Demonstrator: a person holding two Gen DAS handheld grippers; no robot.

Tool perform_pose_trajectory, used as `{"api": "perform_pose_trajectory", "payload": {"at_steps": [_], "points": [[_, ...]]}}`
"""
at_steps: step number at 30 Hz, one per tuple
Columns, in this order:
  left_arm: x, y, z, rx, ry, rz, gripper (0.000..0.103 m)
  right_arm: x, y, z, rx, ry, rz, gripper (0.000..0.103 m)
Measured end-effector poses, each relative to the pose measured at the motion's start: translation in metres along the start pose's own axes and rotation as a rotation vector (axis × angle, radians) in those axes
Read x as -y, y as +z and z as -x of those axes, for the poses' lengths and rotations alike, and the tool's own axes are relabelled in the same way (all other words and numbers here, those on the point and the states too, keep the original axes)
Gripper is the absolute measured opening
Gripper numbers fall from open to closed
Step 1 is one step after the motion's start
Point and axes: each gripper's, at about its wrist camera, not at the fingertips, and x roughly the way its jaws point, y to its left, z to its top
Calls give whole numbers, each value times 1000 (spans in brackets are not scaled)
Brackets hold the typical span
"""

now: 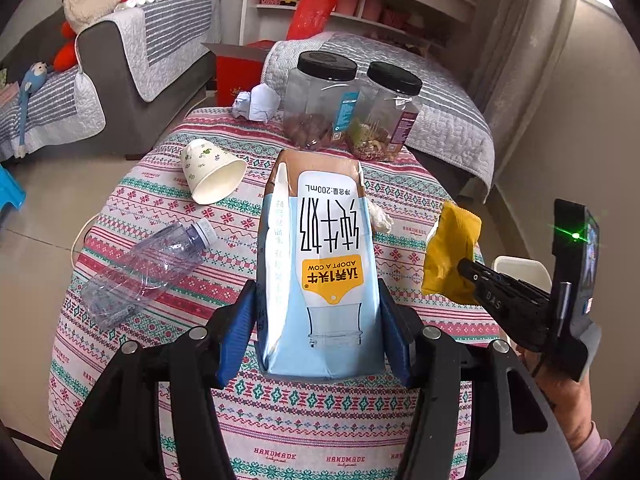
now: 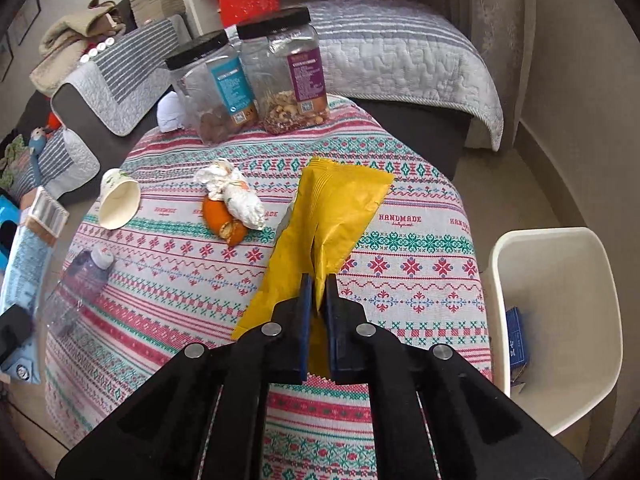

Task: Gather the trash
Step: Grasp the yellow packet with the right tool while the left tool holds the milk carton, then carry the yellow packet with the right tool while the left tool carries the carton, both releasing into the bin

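Left gripper [image 1: 318,332] clamped on milk carton [image 1: 320,264], right gripper [image 2: 318,292] pinched on yellow wrapper [image 2: 328,216], both lifted for the white bin [image 2: 556,264] beside table [image 2: 420,248].

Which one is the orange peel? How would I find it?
Look at the round table with the patterned cloth. Near its middle, in front of the two black-lidded jars, lies the orange peel. A crumpled white tissue rests against it, and it is the only bright orange scrap there.
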Motion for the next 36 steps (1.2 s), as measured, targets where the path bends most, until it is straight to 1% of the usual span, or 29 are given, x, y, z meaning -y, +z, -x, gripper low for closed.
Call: {"api": "perform_pose_trajectory", "payload": {"at_steps": [4, 9, 13, 17, 21, 27, 36], "points": [[11, -3, 7, 18, -6, -16, 56, -1, -8, 30, 45, 9, 32, 6], [25, -7, 11, 31, -11, -36, 56, 1, -14, 55, 91, 5, 71, 6], [36, -9, 12, 35, -17, -49, 56, 4, -17, 67, 123, -13, 96, 6], [51, -9, 13, 44, -27, -61, 56, 16, -18, 75, 135, -23, 94, 6], [70, -10, 9, 46, -46, -83, 56, 31, -20, 83, 147, -46, 92, 6], [109, -14, -1, 48, -70, -143, 56, 64, -24, 91, 149, -97, 71, 6], [168, -24, -17, 26, -130, -211, 56, 134, -30, 95, 120, -189, -19, 6]]}}
